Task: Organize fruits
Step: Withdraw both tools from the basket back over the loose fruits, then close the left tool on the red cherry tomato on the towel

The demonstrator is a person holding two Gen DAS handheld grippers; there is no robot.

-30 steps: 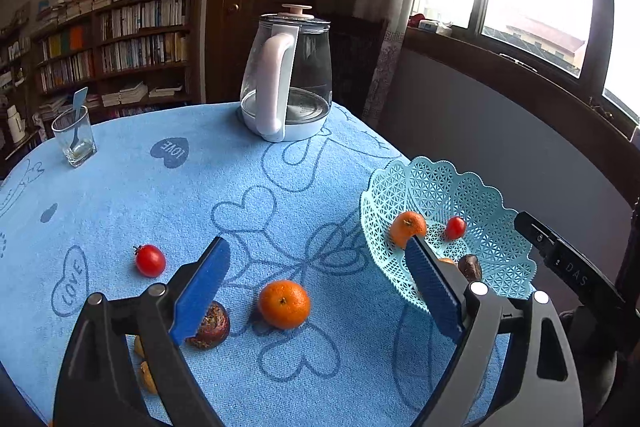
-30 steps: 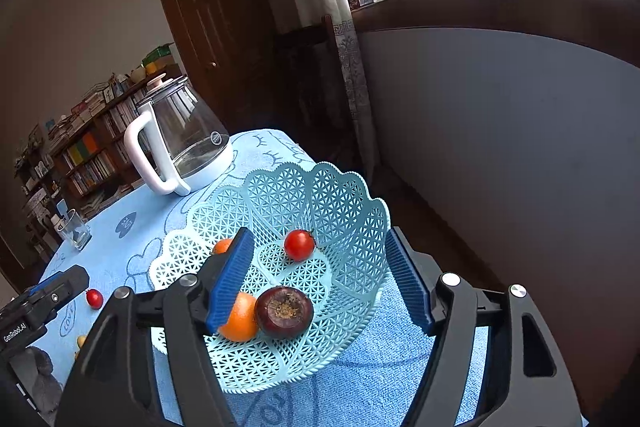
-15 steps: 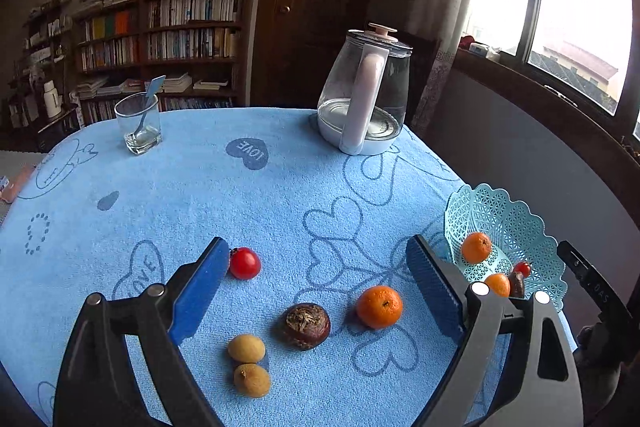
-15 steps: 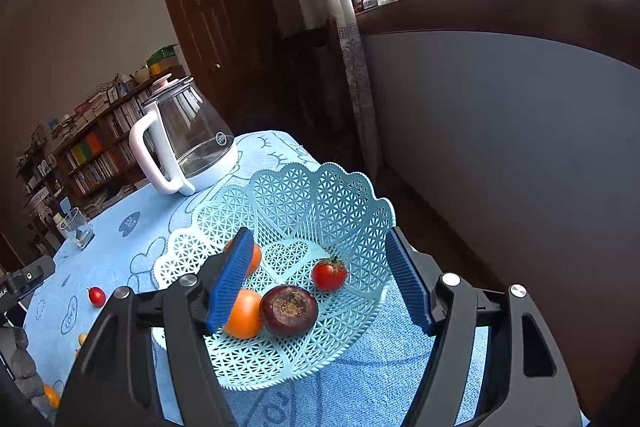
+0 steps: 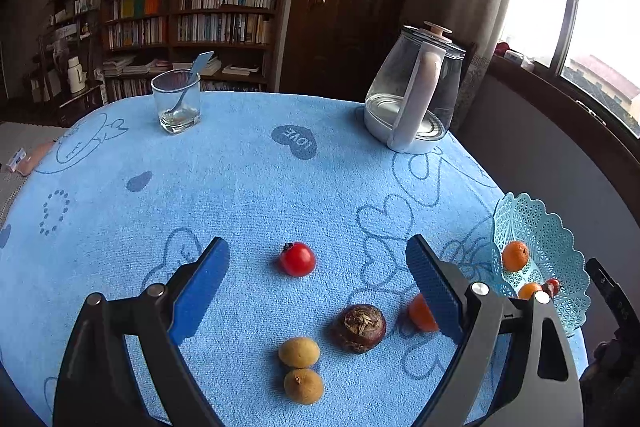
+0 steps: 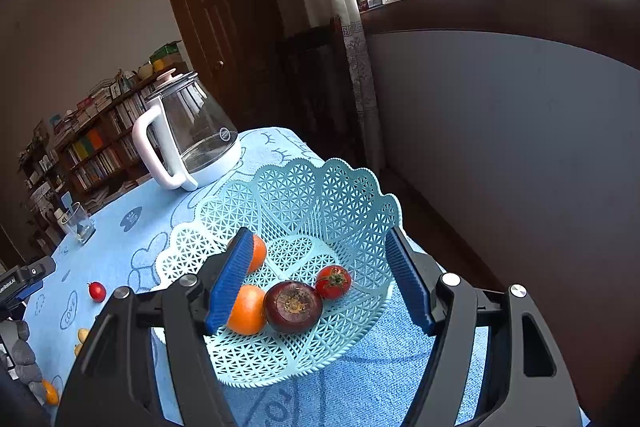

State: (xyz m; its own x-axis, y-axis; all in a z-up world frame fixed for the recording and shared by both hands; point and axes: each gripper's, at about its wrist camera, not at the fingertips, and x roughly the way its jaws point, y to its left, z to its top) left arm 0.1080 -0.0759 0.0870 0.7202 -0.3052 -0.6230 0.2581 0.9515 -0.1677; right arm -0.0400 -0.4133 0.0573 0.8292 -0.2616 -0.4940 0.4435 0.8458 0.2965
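- The left hand-held gripper (image 5: 318,283) hung above the worktop (image 5: 240,187) with its blue pads spread wide and nothing between them.
- Between and just beyond those pads lay a cherry tomato (image 5: 297,259) on the blue cloth.
- Nearer the camera sat a dark brown fruit (image 5: 359,327), and left of it two tan fruits (image 5: 299,352), one touching the other.
- A tangerine (image 5: 419,313) lay just right of the brown fruit, partly hidden behind the right pad.
- The basket (image 5: 560,247) stood at the worktop's right edge, well apart from the loose fruit.
- The right hand-held gripper (image 6: 320,281) hovered over the basket (image 6: 304,187), its pads likewise spread and holding nothing.
- Inside the basket lay two tangerines (image 6: 246,311), one partly behind the left pad, a dark purple fruit (image 6: 293,307) touching the nearer tangerine, and a tomato (image 6: 333,281) just beside the purple fruit.
- A kettle (image 5: 416,91) stood at the far side of the worktop, and a glass (image 5: 176,101) with a spoon in it stood far left.
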